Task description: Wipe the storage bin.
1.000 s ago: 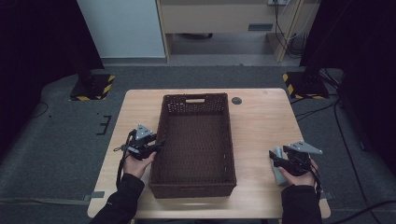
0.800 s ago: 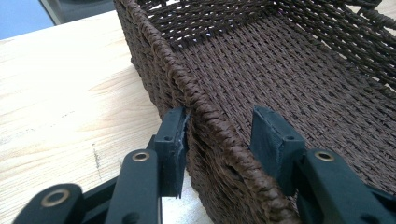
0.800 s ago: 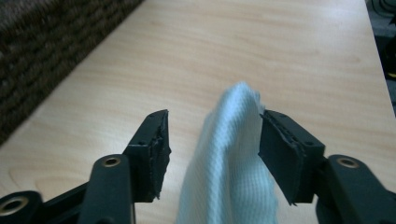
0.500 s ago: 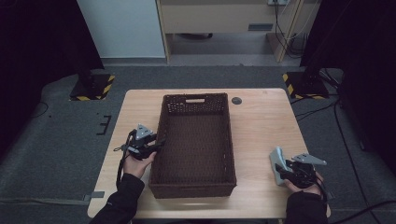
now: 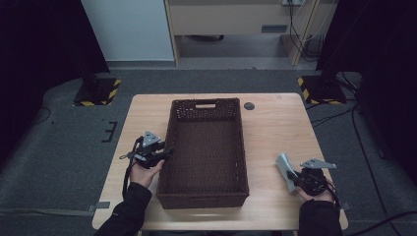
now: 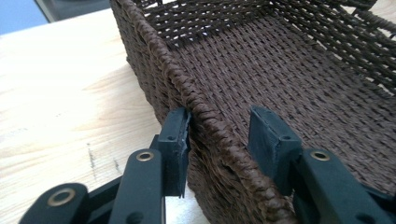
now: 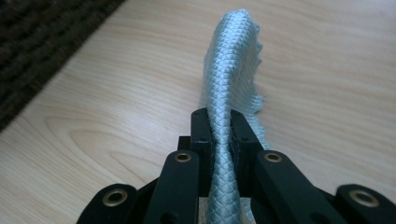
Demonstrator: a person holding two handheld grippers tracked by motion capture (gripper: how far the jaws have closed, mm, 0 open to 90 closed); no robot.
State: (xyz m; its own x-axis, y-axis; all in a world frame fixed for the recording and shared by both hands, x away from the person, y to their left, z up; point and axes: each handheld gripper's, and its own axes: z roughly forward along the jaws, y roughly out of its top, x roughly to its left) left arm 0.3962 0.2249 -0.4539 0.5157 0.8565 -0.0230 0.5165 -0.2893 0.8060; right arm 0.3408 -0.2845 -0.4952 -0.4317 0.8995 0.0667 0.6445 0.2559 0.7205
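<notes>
Pinching a pale grey-green woven cloth (image 7: pixel 231 84) hard between its two black jaws, the right gripper (image 7: pixel 220 135) holds the fabric on edge above the bare wooden table (image 7: pixel 336 60), the loose end rising clear of the pads and flopping forward. In the high view that gripper (image 5: pixel 298 178) sits near the table's front right corner, well apart from the dark wicker basket (image 5: pixel 205 189) at the centre, with the cloth (image 5: pixel 283 166) standing up just ahead of it. Across the table the left gripper (image 6: pixel 219 133) straddles the basket's left rim (image 6: pixel 196 105), one pad touching the outer wall, the other standing off inside, so the jaws are parted and not yet biting. The person's left hand (image 5: pixel 145 169) steadies it there. The risks appear twofold: the cloth is gripped only along a narrow fold, and a quick swing toward the basket could let it slide out or drag on the near wall; and the unclamped left jaws could slip off the rounded rim, letting the light basket skid when the cloth lands
</notes>
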